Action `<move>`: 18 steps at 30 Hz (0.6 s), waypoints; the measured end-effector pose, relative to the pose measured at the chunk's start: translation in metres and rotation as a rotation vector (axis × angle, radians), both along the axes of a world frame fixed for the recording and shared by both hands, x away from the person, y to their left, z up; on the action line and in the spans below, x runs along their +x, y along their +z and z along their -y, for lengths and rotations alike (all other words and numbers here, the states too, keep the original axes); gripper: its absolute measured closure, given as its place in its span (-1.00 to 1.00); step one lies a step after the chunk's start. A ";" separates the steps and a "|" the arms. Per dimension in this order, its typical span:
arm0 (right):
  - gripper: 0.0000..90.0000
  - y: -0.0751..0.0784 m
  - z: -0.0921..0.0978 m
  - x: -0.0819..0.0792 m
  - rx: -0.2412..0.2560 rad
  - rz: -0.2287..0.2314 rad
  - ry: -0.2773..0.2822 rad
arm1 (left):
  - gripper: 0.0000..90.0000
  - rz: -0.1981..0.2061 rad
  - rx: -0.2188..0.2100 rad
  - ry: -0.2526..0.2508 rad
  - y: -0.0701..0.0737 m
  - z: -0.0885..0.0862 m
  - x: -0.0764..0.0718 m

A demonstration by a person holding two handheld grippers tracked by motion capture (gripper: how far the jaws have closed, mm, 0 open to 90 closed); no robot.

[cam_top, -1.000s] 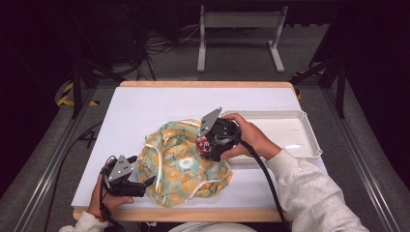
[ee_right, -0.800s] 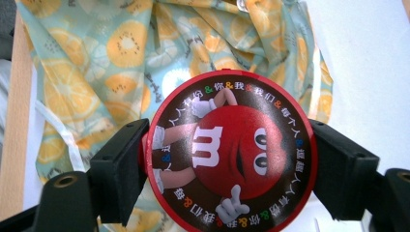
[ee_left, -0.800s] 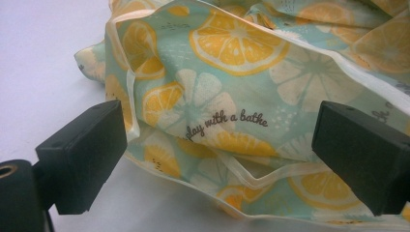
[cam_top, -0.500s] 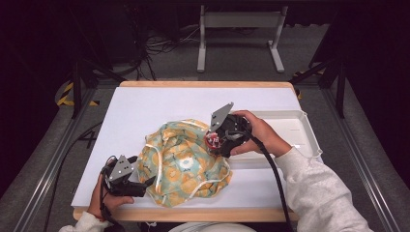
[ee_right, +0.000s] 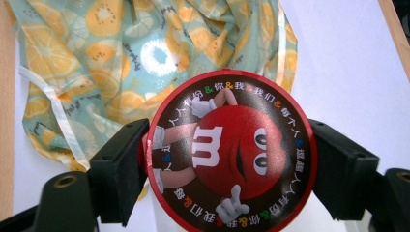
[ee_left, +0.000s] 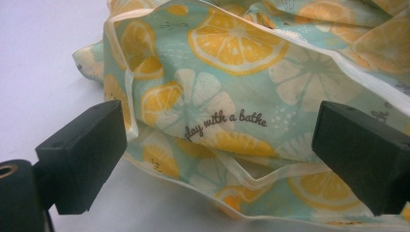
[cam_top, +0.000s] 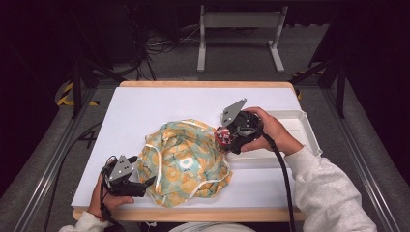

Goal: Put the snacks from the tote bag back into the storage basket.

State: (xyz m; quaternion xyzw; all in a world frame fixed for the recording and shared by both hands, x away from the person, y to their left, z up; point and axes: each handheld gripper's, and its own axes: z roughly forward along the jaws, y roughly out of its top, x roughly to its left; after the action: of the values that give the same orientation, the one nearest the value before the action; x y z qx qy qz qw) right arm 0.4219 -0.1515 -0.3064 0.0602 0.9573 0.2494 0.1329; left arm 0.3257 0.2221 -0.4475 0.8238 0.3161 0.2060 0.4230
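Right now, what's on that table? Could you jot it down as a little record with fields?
Surface: white table
Cloth: lemon-print fabric bag, crumpled, with cream straps
Printed words: "play with a bathe"
Left gripper: open, jaws either side of the bag's edge
Right gripper: shut on a round red candy container
Container position: above the bag's right edge
Other: white tray at the right

1. A crumpled cloth bag (cam_top: 186, 164), pale green with orange and lemon slices and cream ribbon trim, lies bunched on the white table (cam_top: 145, 111) near its front edge.
2. A round container (ee_right: 232, 154) with a red-rimmed lid showing a red candy character is clamped between the right tool's (cam_top: 223, 139) jaws, above the bag's right edge.
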 end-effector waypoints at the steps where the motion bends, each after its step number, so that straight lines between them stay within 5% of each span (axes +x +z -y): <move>1: -0.49 0.000 0.001 0.000 -0.002 0.001 -0.003 | -0.87 -0.001 0.000 -0.001 0.000 0.000 0.000; 18: -0.49 0.003 0.014 0.002 -0.013 0.009 -0.022 | -0.87 -0.004 0.005 0.000 0.000 0.001 0.000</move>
State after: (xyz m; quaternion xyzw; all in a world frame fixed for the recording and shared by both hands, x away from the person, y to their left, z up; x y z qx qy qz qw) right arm 0.4238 -0.1659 -0.3036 0.0686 0.9576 0.2420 0.1406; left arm 0.3253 0.2215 -0.4474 0.8253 0.3164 0.2049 0.4205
